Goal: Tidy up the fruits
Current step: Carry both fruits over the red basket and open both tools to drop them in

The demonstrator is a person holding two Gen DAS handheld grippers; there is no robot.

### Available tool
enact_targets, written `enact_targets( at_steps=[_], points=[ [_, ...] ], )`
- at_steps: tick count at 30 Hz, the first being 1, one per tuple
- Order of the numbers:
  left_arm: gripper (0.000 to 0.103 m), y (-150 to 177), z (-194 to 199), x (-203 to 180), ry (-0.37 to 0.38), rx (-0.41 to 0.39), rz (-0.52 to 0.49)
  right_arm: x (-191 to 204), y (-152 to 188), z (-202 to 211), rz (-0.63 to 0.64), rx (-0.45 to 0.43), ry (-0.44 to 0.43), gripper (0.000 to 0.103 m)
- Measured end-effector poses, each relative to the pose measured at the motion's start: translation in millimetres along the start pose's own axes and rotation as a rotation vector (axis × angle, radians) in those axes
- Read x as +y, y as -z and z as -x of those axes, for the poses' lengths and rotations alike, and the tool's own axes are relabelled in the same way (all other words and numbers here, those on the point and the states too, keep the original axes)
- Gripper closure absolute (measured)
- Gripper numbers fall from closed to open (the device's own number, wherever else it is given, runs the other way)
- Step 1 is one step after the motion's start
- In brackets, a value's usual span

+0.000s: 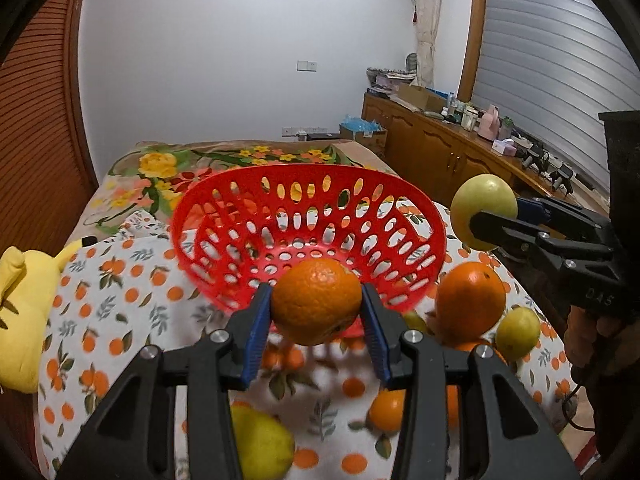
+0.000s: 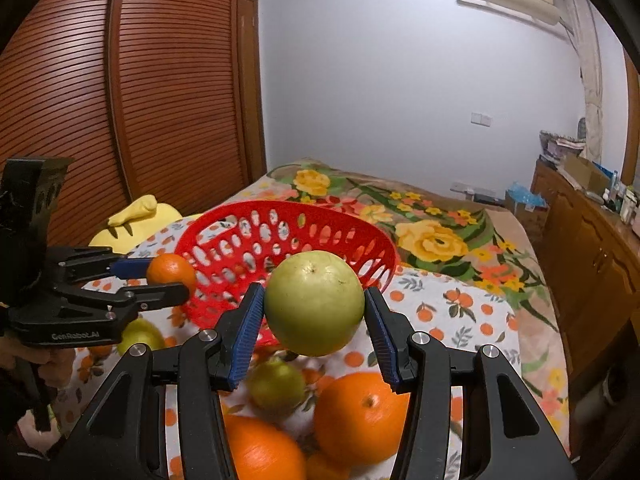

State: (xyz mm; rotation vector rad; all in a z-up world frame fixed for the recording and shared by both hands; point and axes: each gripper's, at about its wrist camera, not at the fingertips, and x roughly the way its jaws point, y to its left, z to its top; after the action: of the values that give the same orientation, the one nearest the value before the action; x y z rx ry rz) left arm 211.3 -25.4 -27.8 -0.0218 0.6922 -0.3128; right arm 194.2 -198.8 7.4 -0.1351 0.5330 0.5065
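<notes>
My left gripper (image 1: 316, 308) is shut on a small orange (image 1: 317, 301), held just in front of the near rim of an empty red perforated basket (image 1: 308, 184). My right gripper (image 2: 314, 312) is shut on a green apple (image 2: 315, 303), also raised near the basket (image 2: 288, 216). In the left wrist view that apple (image 1: 482, 204) and the right gripper (image 1: 496, 220) hang at the basket's right. From the right wrist view the left gripper (image 2: 168, 276) carries its orange (image 2: 171, 273) at the basket's left. Loose oranges (image 2: 360, 416) and greenish fruits (image 2: 276, 384) lie on the cloth below.
An orange-print cloth (image 1: 120, 300) covers the near bed, with a floral bedspread (image 2: 432, 236) beyond. A yellow plush toy (image 1: 20, 300) lies at the left. A wooden wardrobe (image 2: 160, 100) stands left, and a cluttered wooden cabinet (image 1: 440, 148) runs along the right.
</notes>
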Motion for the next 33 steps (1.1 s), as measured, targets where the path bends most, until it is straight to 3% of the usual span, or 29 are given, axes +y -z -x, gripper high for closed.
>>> enact_targets(
  at_steps=[18, 33],
  points=[
    [0.059, -8.0, -47.3, 2.8, -0.033, 0.088, -0.016, -9.9, -10.0, -38.4, 0.024, 0.049, -0.050, 0.051],
    [0.049, -13.4, -26.4, 19.7, -0.040, 0.027, 0.011, -0.1, -13.1, -62.4, 0.053, 0.104, -0.076, 0.051]
  ],
)
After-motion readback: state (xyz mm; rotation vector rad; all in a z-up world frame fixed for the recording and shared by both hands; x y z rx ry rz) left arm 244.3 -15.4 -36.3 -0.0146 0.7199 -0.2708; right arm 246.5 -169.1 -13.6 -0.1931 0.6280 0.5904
